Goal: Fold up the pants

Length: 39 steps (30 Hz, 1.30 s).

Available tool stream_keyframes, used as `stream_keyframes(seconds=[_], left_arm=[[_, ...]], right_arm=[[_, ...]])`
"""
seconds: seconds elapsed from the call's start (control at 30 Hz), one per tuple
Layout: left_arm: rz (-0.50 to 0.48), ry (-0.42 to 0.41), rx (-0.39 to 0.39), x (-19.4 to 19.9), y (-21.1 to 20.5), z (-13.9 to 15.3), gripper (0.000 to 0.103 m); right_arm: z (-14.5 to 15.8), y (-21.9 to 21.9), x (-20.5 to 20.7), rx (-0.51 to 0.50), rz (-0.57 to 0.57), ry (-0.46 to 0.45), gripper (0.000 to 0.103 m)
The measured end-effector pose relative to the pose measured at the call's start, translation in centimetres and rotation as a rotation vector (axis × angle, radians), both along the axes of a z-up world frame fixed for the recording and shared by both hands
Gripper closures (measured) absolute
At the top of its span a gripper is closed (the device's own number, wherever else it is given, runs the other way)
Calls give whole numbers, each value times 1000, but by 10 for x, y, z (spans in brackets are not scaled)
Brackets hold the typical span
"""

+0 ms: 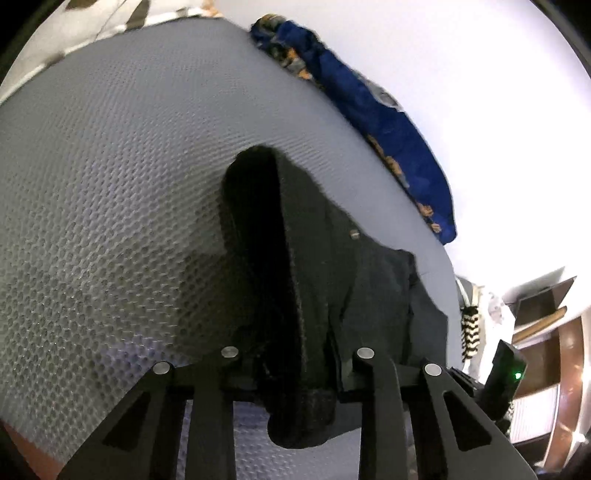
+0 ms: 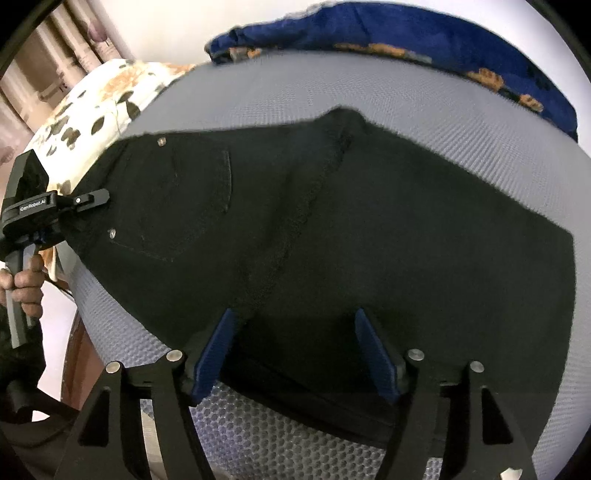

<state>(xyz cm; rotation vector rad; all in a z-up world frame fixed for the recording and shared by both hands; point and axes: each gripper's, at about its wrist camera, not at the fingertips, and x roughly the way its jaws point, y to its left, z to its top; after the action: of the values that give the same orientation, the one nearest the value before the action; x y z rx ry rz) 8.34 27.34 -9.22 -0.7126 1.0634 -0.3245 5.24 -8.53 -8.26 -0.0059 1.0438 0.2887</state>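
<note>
Black pants (image 2: 332, 229) lie spread on a grey honeycomb-textured mattress (image 2: 461, 122). Their pocket and rivets face up and the waist end is at the left. My right gripper (image 2: 295, 347) is open, its blue pads (image 2: 373, 354) standing over the near edge of the fabric. My left gripper (image 1: 295, 384) is shut on a bunched fold of the pants (image 1: 317, 266) at the waist end. The cloth hangs between its fingers. The left gripper also shows in the right wrist view (image 2: 92, 197), clamped on the waist edge and held by a hand.
A blue patterned blanket (image 2: 406, 33) lies along the far edge of the mattress, against a white wall. A floral pillow (image 2: 96, 107) lies at the left end. Wooden furniture (image 1: 546, 332) stands beyond the mattress edge.
</note>
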Motion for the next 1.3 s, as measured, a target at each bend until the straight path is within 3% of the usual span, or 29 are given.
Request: stream_keyframes(seconds=[0.1,0.27,0.4,0.63,0.83,1.13,1.3], left_arm=[[-22,-47,-35,0,-9,24,77],[-86,-120,-146,-2,-46,64,78],[-162,-159,-174,4,-86,89,78],[-323,-152,-202,25,-185,96,78],[-438,-121,-119,39,-263,82,78],[-492,-64,4,50,-337,49,78],[-533,-65,188,36,-366,24,76]], right_arm=[[14,-13,-2,52,-34,-23,30],[33,-46,-1,99,-117,-60,29],[51,-77,-4,146,-187,-95,29],[77,-133,-19,214,-292,-144,29],[82,-170,-34,198,-353,-150,29],[69,-210,-40,215,-409,-120,29],[61,-221,-38,240,-413,-96,29]])
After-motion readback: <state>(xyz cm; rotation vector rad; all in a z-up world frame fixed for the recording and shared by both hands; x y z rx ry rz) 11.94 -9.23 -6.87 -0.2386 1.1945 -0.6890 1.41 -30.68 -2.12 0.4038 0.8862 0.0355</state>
